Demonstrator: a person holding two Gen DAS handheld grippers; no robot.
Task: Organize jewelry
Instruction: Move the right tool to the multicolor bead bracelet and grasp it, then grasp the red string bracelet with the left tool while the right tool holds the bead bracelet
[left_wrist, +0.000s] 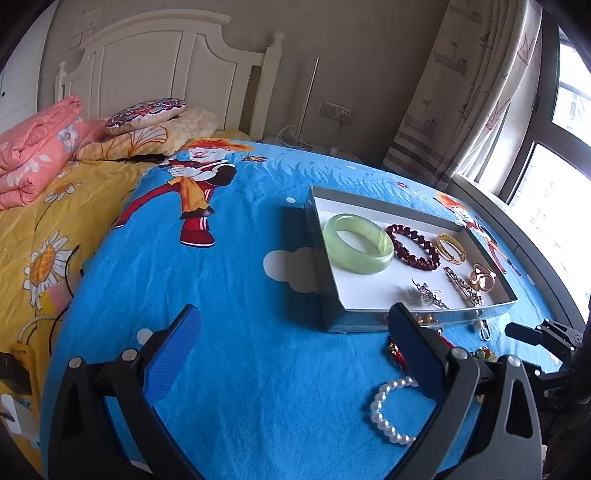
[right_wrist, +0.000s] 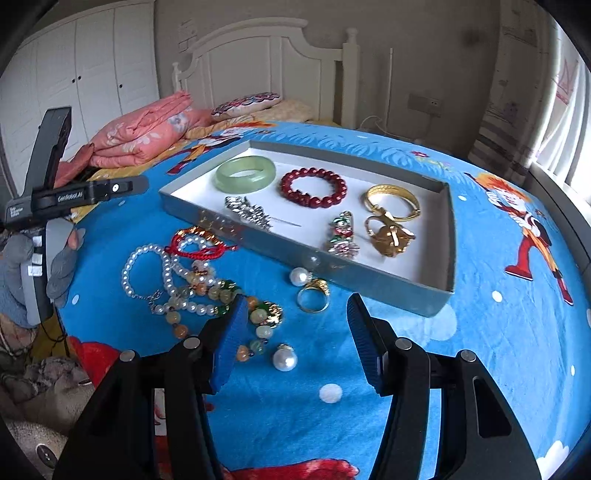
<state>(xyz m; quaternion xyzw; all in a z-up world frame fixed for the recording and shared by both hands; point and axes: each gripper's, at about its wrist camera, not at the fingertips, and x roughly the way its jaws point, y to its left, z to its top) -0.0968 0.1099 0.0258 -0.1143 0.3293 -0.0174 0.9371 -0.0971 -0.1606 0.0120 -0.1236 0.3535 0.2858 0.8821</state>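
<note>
A grey tray (right_wrist: 388, 288) with a white floor lies on the blue blanket. In it are a green jade bangle (right_wrist: 245, 173), a red bead bracelet (right_wrist: 314, 187), a gold bangle (right_wrist: 393, 201), a gold ring (right_wrist: 389, 236) and two brooches (right_wrist: 343, 234). Loose on the blanket in front of it lie pearl strands (right_wrist: 166, 273), a red cord bracelet (right_wrist: 197, 242), a coloured bead bracelet (right_wrist: 221, 295), a gold ring (right_wrist: 314, 297) and two pearl earrings (right_wrist: 285, 358). My right gripper (right_wrist: 297, 332) is open and empty above these. My left gripper (left_wrist: 291, 354) is open and empty left of the tray (left_wrist: 325, 258), beside a pearl bracelet (left_wrist: 388, 410).
The blue cartoon blanket (right_wrist: 498, 332) covers a bed. A folded pink quilt (left_wrist: 33, 147) and pillows (left_wrist: 147, 114) lie by the white headboard (left_wrist: 159, 66). A window with a curtain (left_wrist: 461, 92) is on the right. Cables and a power strip (left_wrist: 22, 354) lie at the left edge.
</note>
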